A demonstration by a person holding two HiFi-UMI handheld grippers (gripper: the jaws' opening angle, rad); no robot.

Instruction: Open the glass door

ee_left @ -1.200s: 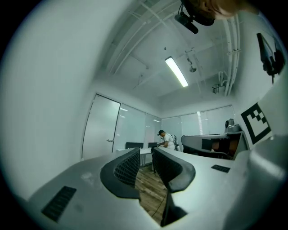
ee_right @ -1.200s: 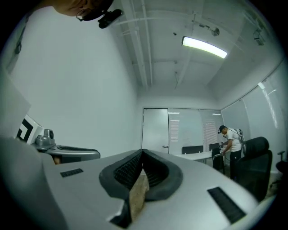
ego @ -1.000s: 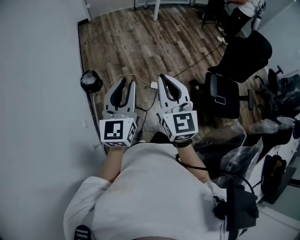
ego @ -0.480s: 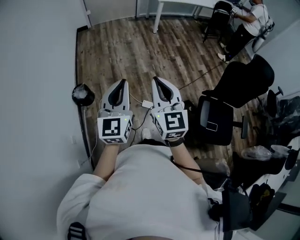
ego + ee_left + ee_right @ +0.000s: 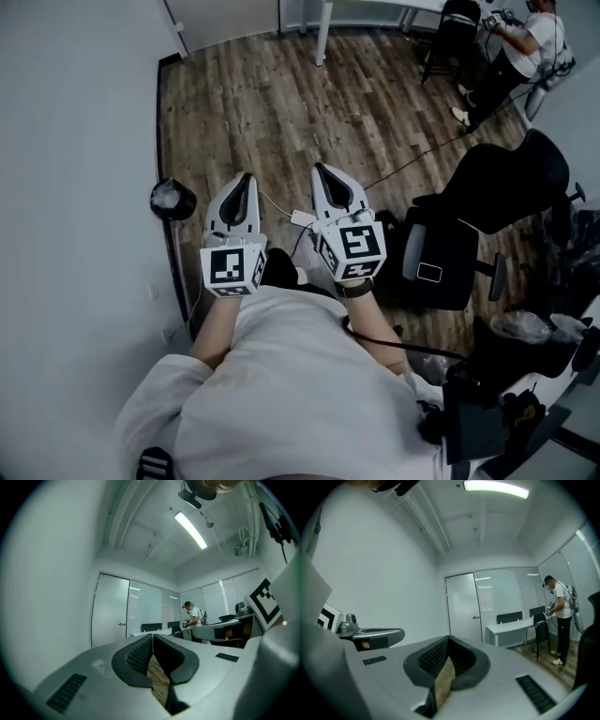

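Head view, grippers: we hold the left gripper [image 5: 246, 178] and the right gripper [image 5: 322, 170] side by side, roughly level, over the wood floor [image 5: 253, 103].
Head view, surroundings: a wall [image 5: 75, 187] runs just left of the left gripper. An office chair [image 5: 450, 253] stands right of the right gripper, and a cable [image 5: 412, 159] crosses the floor ahead of it.
Left gripper view, jaws: together, with nothing between them.
Left gripper view, task thing: the glass door [image 5: 110, 611] stands ahead and left of the jaws, well apart. Its handle [image 5: 122, 624] is on the door's right edge.
Right gripper view, jaws: the pads meet and hold nothing.
Right gripper view, task thing: the door is ahead, just right of the jaw line, and well apart.
Risk, grip: closed jaws cannot take the handle, so we judge they must part before contact.
Risk, approach: the closed tips could strike the glass.
Risk, footing: the cable and chair could snag our approach.
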